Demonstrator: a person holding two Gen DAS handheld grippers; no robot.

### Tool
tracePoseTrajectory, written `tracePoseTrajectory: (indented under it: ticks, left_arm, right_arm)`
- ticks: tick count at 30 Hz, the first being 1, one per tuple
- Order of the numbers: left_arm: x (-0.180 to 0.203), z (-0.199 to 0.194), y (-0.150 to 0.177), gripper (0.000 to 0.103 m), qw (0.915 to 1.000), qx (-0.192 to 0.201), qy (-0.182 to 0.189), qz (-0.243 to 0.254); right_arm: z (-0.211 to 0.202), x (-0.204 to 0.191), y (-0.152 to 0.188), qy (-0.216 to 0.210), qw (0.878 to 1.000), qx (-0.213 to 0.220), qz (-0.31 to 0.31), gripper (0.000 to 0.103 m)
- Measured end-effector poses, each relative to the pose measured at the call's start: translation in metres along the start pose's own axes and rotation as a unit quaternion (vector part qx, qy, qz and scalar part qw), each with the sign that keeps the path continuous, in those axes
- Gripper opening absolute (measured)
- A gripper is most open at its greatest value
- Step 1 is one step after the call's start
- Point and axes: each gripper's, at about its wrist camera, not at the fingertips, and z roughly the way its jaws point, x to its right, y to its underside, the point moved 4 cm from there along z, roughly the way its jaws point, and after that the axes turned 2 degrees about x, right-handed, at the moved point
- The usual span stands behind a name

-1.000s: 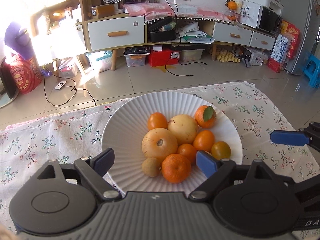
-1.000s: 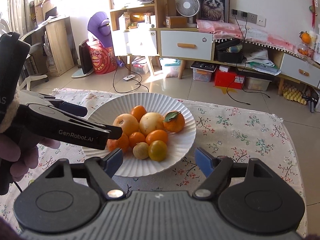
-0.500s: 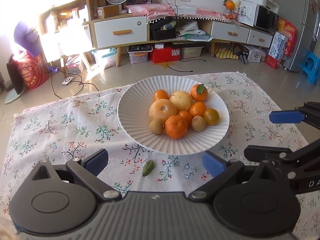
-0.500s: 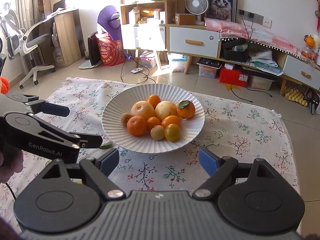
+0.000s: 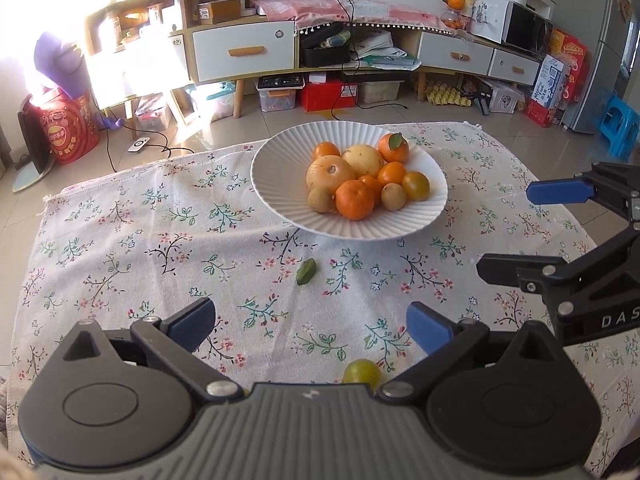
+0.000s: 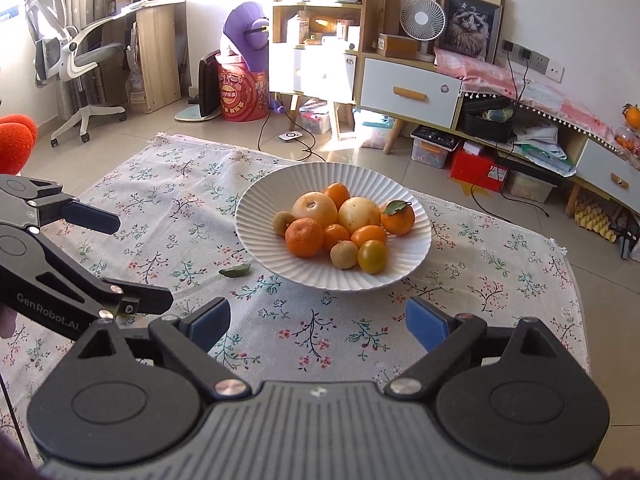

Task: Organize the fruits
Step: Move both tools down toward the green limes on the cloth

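Floral cloth [image 5: 120,240] covers the surface, with a tiled floor and cluttered white drawers beyond it. One ribbed white plate [image 5: 280,196] sits ahead of both grippers, well beyond their fingertips, and holds nine pieces of fruit [image 5: 354,200]: two large pale yellow ones, five orange ones (one with a green leaf on top), and two small brownish ones, one of them beside a yellow-orange fruit at the plate's near edge. One loose green leaf [image 5: 306,271] lies on the cloth between the plate and the left gripper [image 5: 310,322]. One small green fruit [image 5: 361,372] lies on the cloth close under that gripper, just behind and inside its right finger [image 5: 428,328], partly hidden by the gripper body.

The left gripper's jaws stand spread wide with nothing between them. The right gripper [image 6: 316,322] has just been opening; its jaws are spread too, with only bare cloth between them, and the plate lies straight ahead of them.
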Motion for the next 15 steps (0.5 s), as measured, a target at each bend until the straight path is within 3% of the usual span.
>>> tracePoseTrajectory:
  ticks: [15]
  left_arm:
    - [-0.042, -0.005, 0.041, 0.080, 0.9999, 0.001, -0.013, 0.000]
  right_arm:
    - [0.011, -0.034, 0.019, -0.030, 0.999, 0.002, -0.028, 0.096]
